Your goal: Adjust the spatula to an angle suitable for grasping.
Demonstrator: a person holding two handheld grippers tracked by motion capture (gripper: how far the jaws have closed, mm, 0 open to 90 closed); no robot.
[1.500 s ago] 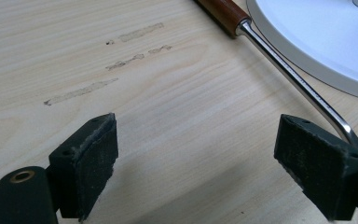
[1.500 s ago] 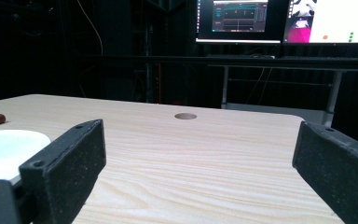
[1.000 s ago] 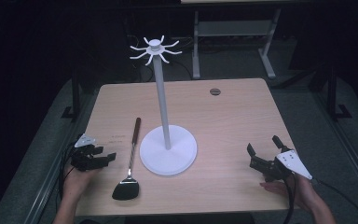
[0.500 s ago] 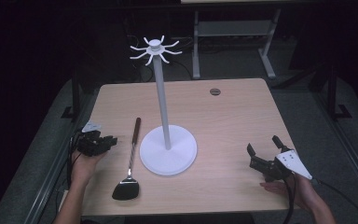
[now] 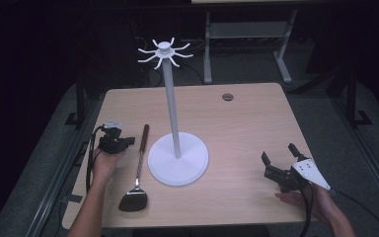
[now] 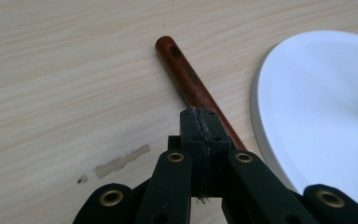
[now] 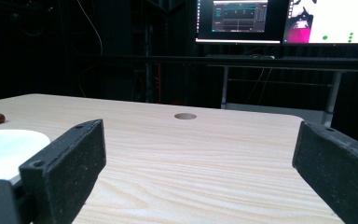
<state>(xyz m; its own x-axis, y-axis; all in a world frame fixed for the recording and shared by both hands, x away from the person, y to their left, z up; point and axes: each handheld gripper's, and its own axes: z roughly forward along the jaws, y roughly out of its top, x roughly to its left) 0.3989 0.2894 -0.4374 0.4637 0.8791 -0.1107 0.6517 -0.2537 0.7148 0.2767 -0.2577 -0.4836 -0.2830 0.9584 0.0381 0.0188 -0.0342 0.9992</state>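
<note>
Left gripper (image 5: 127,142) hovering just at 9 o'clock of the spatula (image 5: 137,170) handle, jaws having just been closing, now pressed together on nothing. Spatula lying flat at 9 o'clock of the white stand base (image 5: 178,159). Right gripper (image 5: 278,159) resting at 4 o'clock on the table (image 5: 246,118), jaws gaping wide.

Black linkage jaws with brass-ringed pivots, black trailing cables, grey three-cornered plate, bare forearms.
</note>
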